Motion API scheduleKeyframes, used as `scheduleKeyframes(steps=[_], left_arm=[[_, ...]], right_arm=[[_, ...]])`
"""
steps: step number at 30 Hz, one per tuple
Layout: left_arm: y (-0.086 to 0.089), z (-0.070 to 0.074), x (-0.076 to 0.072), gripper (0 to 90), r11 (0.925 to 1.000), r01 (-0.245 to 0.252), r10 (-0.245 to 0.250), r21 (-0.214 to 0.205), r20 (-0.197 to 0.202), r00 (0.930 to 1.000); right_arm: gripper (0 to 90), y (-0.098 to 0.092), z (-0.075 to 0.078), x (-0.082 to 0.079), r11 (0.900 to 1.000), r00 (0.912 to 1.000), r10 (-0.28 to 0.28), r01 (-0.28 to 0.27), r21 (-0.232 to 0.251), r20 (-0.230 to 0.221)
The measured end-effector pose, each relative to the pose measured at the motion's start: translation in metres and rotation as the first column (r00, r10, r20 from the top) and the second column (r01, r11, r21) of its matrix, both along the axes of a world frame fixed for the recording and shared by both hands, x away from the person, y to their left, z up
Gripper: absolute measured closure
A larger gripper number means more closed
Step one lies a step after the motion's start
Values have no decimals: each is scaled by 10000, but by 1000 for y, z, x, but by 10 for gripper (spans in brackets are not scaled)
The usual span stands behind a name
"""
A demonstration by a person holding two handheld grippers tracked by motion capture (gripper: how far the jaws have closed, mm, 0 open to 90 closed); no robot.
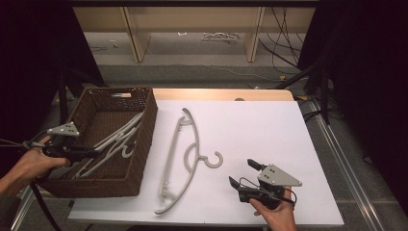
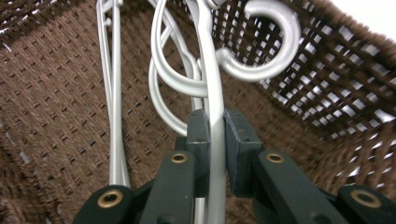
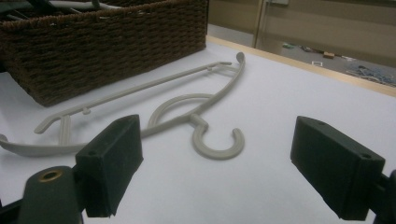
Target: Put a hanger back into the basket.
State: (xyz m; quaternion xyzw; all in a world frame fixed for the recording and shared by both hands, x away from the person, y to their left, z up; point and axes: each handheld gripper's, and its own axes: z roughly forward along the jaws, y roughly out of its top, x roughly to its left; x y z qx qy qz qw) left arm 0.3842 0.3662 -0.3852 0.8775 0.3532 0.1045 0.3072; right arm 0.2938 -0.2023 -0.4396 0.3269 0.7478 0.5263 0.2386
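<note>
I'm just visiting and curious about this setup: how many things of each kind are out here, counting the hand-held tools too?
Grey hangers: 3, one flat on the table, two in the basket, one loose and one clamped by the left tool
Brown woven basket: 1
Hand-held tools: 2, the right tool open near the table's hanger
Total: 6

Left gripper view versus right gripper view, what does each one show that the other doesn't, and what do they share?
Left gripper view: the left gripper with its jaws shut on a hanger in the basket, other pale hangers beside it, and the basket's woven inside.

Right gripper view: the right gripper with its jaws wide open and nothing between them, and a hanger lying flat on the white table, hook toward the camera.

Both: the brown wicker basket and pale plastic hangers.
</note>
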Motion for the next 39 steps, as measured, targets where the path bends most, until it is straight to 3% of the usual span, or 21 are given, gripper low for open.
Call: scheduleKeyframes(steps=[7,9,11,12,14,15,17,20,22,23,25,27,29,32,34,36,37,39], left_arm=[[-5,-5,4,793,9989,40,-7,461,-713,9975],[-4,-5,5,755,9993,-334,344,142,-770,9964],[-2,-3,5,706,9991,-392,404,174,-732,9965],[-3,0,4,694,9971,-748,736,-158,-649,9952],[-4,3,3,682,9970,-759,750,-162,-505,9959],[-5,5,2,634,9975,-705,702,-40,-407,9967],[-12,12,0,551,9883,-1396,1388,-617,-177,9902],[-16,17,-1,494,9859,-1456,1467,-830,71,9892],[-27,23,-5,450,9769,-1658,1715,-1348,320,9847],[-32,26,-7,432,9747,-1689,1763,-1463,393,9836],[-41,30,-10,396,9741,-1604,1705,-1596,513,9840],[-50,35,-14,372,9737,-1541,1680,-1676,719,9832],[-60,40,-18,358,9685,-1580,1778,-1923,907,9799],[-66,43,-22,335,9637,-1641,1885,-2106,1015,9768],[-79,47,-28,322,9578,-1617,1929,-2377,1141,9746],[-82,48,-30,311,9596,-1587,1902,-2325,1199,9744],[-91,50,-35,301,9586,-1694,2060,-2288,1468,9675],[-99,52,-40,289,9592,-1554,1950,-2361,1546,9685]], right_arm=[[176,0,0,0,10000,10000,3,-3,3,-2],[177,0,0,0,10000,10000,4,-4,3,-9],[176,0,0,0,10000,10000,-1,1,0,11],[176,0,0,0,10000,10000,-1,1,-9,29],[176,0,0,0,10000,10000,1,-1,22,-45],[176,-1,0,0,10000,10000,14,-14,20,-59],[176,0,0,-1,10000,9998,0,1,68,-202],[176,0,0,-1,10000,9998,-2,4,66,-209],[176,0,0,0,10000,10000,-23,24,64,-79],[176,-1,0,1,10000,10000,-38,38,21,87],[176,-1,0,0,10000,9998,29,-28,39,-194],[176,0,-1,3,9999,10000,32,-33,125,92],[176,0,0,2,10000,9997,45,-45,0,-243],[176,0,-1,3,9999,10000,65,-65,102,67],[176,0,0,1,10000,9999,53,-52,48,-159],[176,0,0,1,10000,9998,77,-76,60,-175],[176,-1,1,2,10000,10000,66,-66,-6,13],[176,-1,0,2,10000,9999,54,-54,40,-97]])
